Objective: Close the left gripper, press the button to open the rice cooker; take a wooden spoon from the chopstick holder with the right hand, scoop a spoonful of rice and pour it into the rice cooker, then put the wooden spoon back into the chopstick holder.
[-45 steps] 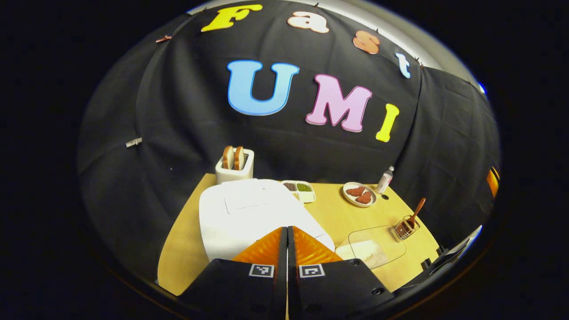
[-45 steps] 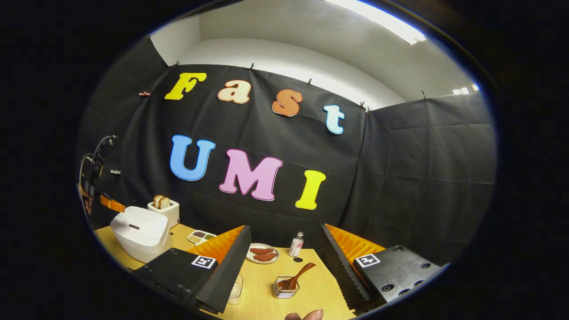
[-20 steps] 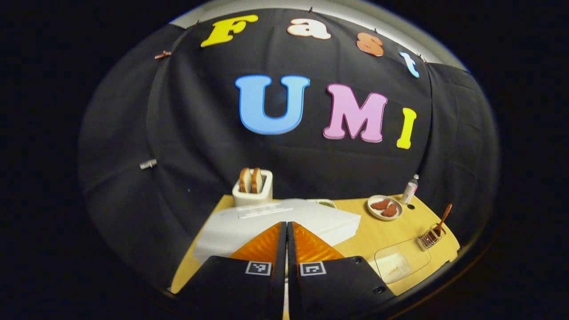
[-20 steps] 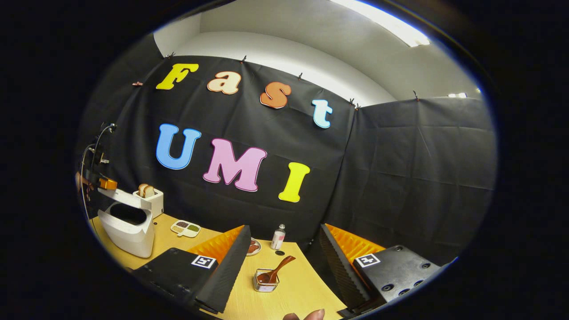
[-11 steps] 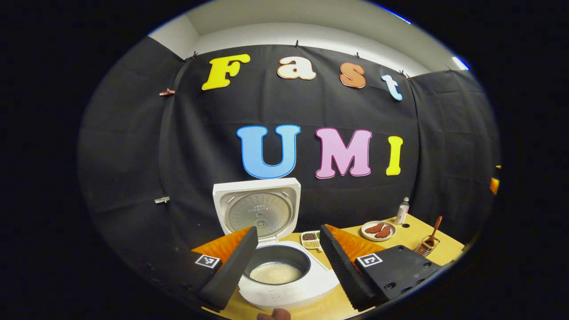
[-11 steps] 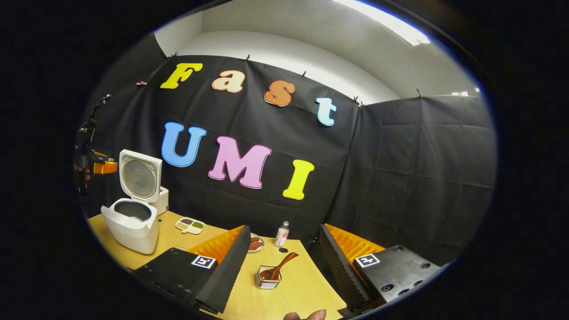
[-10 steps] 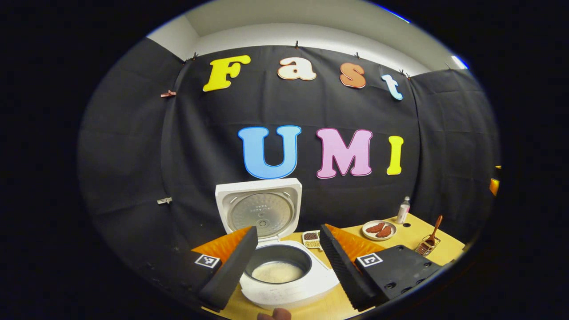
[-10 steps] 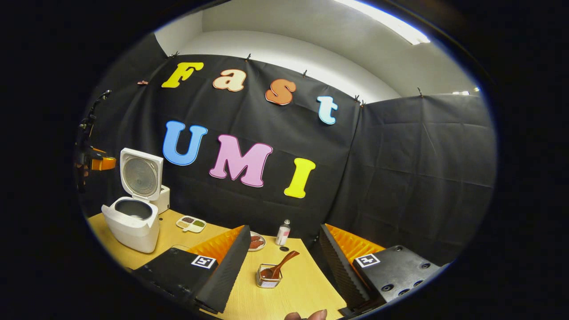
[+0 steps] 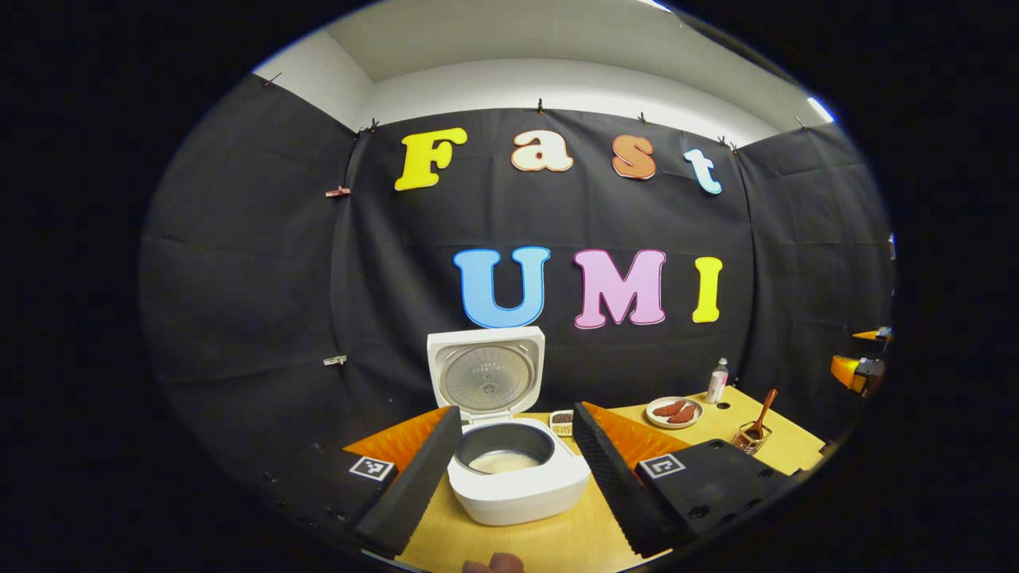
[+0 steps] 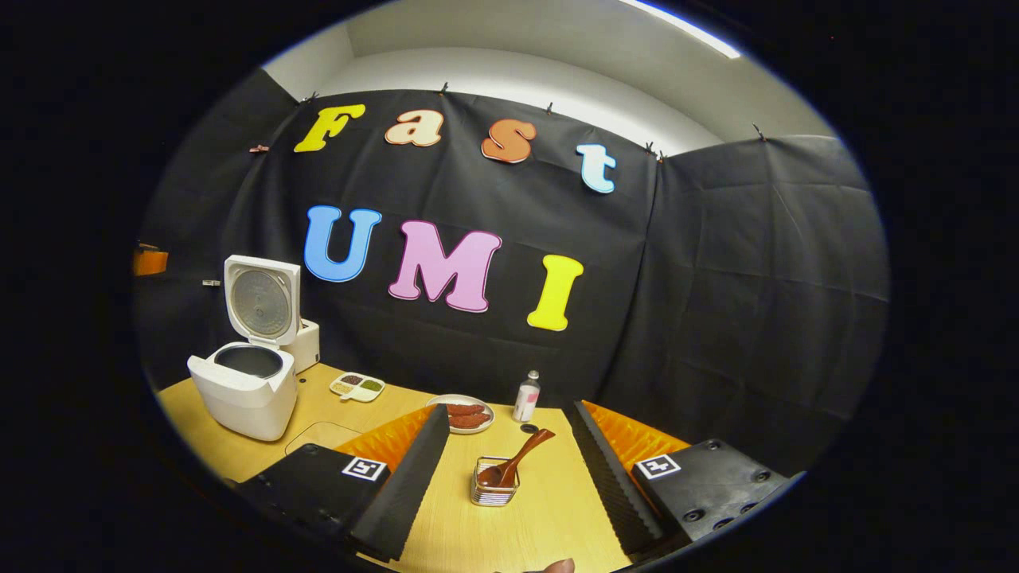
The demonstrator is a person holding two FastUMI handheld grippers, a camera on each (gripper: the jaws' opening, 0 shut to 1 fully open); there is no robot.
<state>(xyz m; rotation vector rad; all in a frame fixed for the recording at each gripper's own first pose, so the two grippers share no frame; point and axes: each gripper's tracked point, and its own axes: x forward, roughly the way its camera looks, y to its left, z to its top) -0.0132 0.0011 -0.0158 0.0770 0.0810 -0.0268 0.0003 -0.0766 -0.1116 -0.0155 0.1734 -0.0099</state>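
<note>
The white rice cooker stands with its lid raised upright, and pale rice lies in its pot. My left gripper is open, hanging back from the cooker, which sits framed between its fingers without touching them. In the right gripper view the cooker is at the far left. The wooden spoon leans in the wire chopstick holder, just ahead of my open right gripper, which holds nothing. The spoon also appears far right in the left gripper view.
On the wooden table are a plate of brown pieces, a small bottle, a divided seasoning tray and a clear dish partly behind my finger. A toaster stands behind the cooker.
The left gripper, shut over the cooker's top earlier, has opened and drawn back; the lid has swung up. The right gripper has shifted slightly, and the holder is now between its fingers.
</note>
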